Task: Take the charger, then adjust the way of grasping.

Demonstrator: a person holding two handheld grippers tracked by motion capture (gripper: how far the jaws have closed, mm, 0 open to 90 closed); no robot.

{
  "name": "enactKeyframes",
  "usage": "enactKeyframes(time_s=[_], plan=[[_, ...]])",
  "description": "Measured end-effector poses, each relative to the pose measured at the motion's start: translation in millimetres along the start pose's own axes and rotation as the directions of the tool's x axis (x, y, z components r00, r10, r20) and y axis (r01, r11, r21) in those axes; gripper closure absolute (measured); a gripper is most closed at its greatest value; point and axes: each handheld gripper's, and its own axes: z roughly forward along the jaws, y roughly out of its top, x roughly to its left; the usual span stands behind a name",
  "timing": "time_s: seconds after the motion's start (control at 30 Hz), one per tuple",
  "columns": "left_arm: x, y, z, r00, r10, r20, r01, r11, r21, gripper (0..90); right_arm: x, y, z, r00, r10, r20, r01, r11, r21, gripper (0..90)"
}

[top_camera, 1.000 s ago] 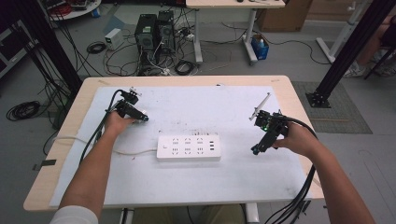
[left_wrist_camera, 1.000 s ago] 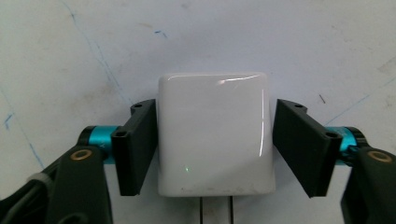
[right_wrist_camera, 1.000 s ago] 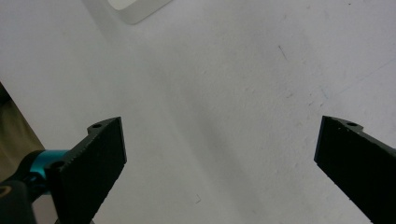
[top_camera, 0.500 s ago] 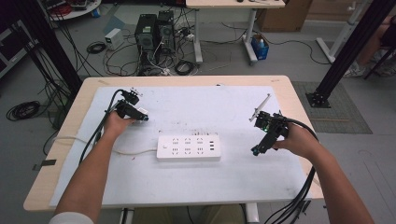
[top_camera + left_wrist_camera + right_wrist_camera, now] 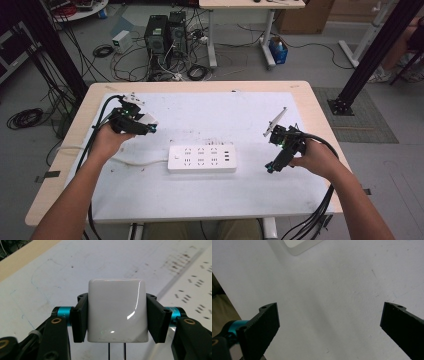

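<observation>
Left hand-held gripper (image 5: 117, 317): jaws closed on a glossy white plug-in adapter (image 5: 117, 311), one black jaw flat against each side of its body. Two thin metal prongs show below the adapter body in the left gripper view. In the high view this hand-held gripper (image 5: 150, 126) hangs above the counter, the adapter (image 5: 149, 120) at its tip.

Right hand-held gripper (image 5: 329, 327): jaws spread wide apart, nothing between them, bare white surface beneath. In the high view it (image 5: 271, 167) points down at the counter, tips close to the sheet.

White power strip (image 5: 202, 158): lies flat between the two hand-held grippers, just beside the right one's tips and near, but apart from, the left one and its adapter. Its white cord runs off toward the left hand (image 5: 107, 141). One corner of the strip (image 5: 300, 246) shows ahead of the right jaws.

Counter (image 5: 70, 150): pale wood top covered by a white sheet (image 5: 210, 115) with faint marks and smudges.

Room: grey floor beyond the counter, computer towers (image 5: 165, 35) amid tangled cables, black frame posts at both sides.
</observation>
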Motion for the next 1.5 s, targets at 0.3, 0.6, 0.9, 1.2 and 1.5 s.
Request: enactKeyframes(time_s=[0.3, 0.6, 0.9, 1.2, 1.5], plan=[[-31.1, -0.9, -31.9, 0.9959, 0.072, 0.056, -0.07, 0.9971, -0.028, 42.5, 12.0, 4.6, -1.5, 0.9996, -0.028, 0.001, 0.028, 1.0, -0.004, 1.6], [-44.8, 6.0, -31.2, 0.9872, 0.124, 0.101, -0.12, 0.9917, -0.047, 42.5, 17.2, 5.2, -2.8, 0.9993, 0.037, 0.002, -0.037, 0.999, 0.005, 1.6], [-56.4, 20.1, -29.8, 0.9641, 0.218, 0.153, -0.207, 0.975, -0.08, 42.5, 19.1, 10.0, -11.5, 0.9948, 0.099, 0.022, -0.097, 0.991, -0.092, 1.6], [-67.4, 33.0, -22.1, 0.9104, 0.335, 0.243, -0.318, 0.9421, -0.105, 42.5, 19.4, 14.9, -12.3, 0.985, 0.171, -0.027, -0.172, 0.956, -0.239, 1.6], [-89.8, 45.8, -14.3, 0.8553, 0.435, 0.282, -0.413, 0.9006, -0.134, 42.5, 21.1, 29.6, -12.4, 0.9403, 0.263, -0.216, -0.327, 0.874, -0.359, 1.6]])
